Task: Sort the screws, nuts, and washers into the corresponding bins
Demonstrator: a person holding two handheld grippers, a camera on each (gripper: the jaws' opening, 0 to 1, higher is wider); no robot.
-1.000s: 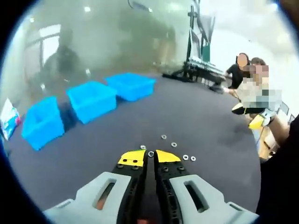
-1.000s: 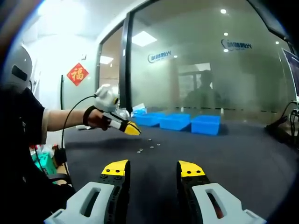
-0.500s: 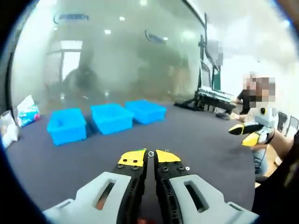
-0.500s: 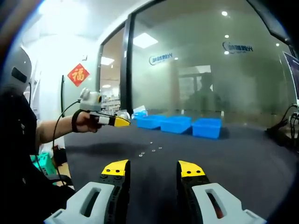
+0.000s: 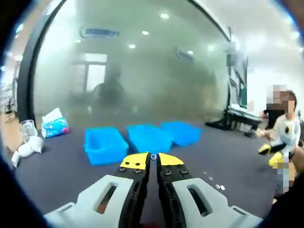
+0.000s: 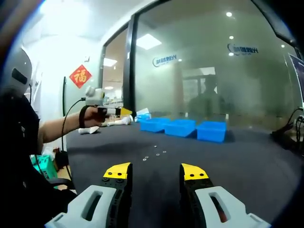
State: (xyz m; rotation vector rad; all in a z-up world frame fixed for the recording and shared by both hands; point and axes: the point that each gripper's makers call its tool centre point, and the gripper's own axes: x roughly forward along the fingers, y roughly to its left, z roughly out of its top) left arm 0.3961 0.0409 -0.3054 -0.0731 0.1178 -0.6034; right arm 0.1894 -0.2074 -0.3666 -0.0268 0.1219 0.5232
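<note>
My left gripper [image 5: 153, 160] is shut on a small silver ring-shaped part [image 5: 153, 156], a nut or a washer, pinched at its yellow tips. Beyond it three blue bins [image 5: 105, 145] [image 5: 148, 137] [image 5: 183, 132] stand in a row on the dark table. Several loose parts [image 5: 219, 186] lie low on the right. In the right gripper view the left gripper [image 6: 118, 112] hangs in the air at the left, held by a hand, short of the bins [image 6: 180, 127]. My right gripper [image 6: 155, 172] stands open over the table with nothing between its fingers. Loose parts [image 6: 154, 155] lie ahead of it.
A tissue pack [image 5: 53, 128] and white packets [image 5: 26, 147] lie on the table left of the bins. A frosted glass wall [image 5: 142, 80] rises behind them. A seated person [image 5: 285, 126] is at the far right. The table edge [image 6: 71, 156] runs along the left.
The left gripper has risen off the table with the small part and swung towards the bins, which now sit nearer and more centred. The right gripper has stayed still and open.
</note>
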